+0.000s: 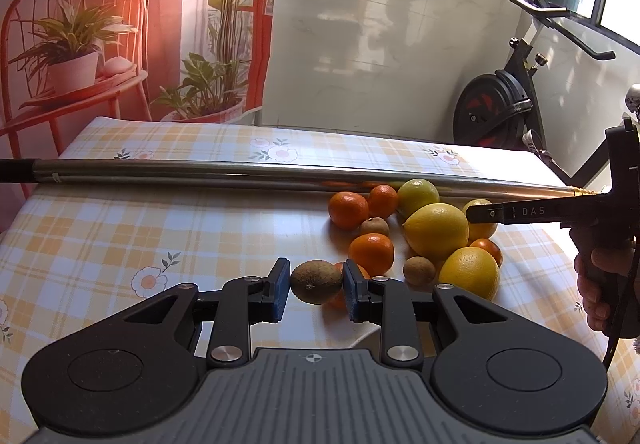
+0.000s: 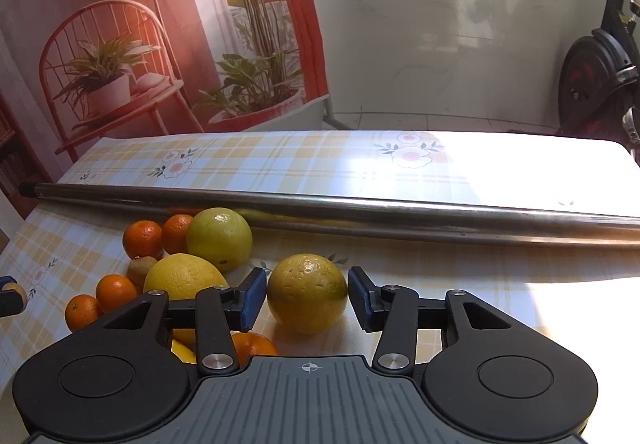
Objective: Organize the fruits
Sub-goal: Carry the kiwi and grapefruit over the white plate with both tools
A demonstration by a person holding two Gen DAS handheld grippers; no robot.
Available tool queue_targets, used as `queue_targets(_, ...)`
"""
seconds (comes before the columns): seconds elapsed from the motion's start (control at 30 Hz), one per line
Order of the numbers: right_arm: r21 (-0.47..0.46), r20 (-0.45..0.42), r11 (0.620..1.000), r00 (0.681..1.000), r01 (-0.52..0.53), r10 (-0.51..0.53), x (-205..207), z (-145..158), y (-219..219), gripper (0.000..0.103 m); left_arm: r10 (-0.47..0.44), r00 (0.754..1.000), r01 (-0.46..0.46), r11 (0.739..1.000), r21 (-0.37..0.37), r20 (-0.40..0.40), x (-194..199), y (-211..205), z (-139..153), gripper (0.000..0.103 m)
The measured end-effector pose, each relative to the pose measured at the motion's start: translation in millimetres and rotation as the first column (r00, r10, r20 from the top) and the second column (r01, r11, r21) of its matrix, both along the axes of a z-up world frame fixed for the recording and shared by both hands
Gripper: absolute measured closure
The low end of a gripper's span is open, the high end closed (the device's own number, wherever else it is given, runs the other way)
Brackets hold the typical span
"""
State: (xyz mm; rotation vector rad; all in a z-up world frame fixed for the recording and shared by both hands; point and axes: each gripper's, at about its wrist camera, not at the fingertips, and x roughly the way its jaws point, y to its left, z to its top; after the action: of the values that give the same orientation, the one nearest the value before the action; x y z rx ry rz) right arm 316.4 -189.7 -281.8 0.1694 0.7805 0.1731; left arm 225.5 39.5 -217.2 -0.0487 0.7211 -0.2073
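Observation:
A brown kiwi (image 1: 316, 281) sits between the blue pads of my left gripper (image 1: 316, 286), which is shut on it just above the plaid tablecloth. To its right lies a pile of fruit: tangerines (image 1: 348, 210), a large lemon (image 1: 437, 231), a yellow orange (image 1: 470, 272) and two more kiwis (image 1: 419, 270). My right gripper (image 2: 307, 294) is shut on a rough yellow citrus (image 2: 307, 294) that rests on the cloth; both pads touch its sides. One right finger (image 1: 500, 213) reaches in from the right, held by a hand (image 1: 600, 284).
A long metal rod (image 2: 360, 212) lies across the table (image 2: 240, 156) behind the fruit. More citrus (image 2: 219, 238) and tangerines (image 2: 143, 239) crowd the left of the right gripper. An exercise bike (image 1: 496, 108) stands beyond the far right table edge.

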Motion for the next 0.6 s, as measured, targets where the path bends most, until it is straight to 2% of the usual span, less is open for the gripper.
queue_targets(0.37,0.010,-0.026,1.000,0.999,0.018,-0.018,4.5,-2.1,-0.3,0.061,-0.011,1.000,0.011,1.000,-0.011,-0.010,-8.4,-0.8,4.0,0.073)
queue_targets(0.6,0.079,0.030,0.997,0.999,0.023,-0.025,-21.7,22.4,-3.5,0.061,-0.022,1.000,0.022,1.000,-0.020,-0.009,-24.9,-1.8,9.5,0.073)
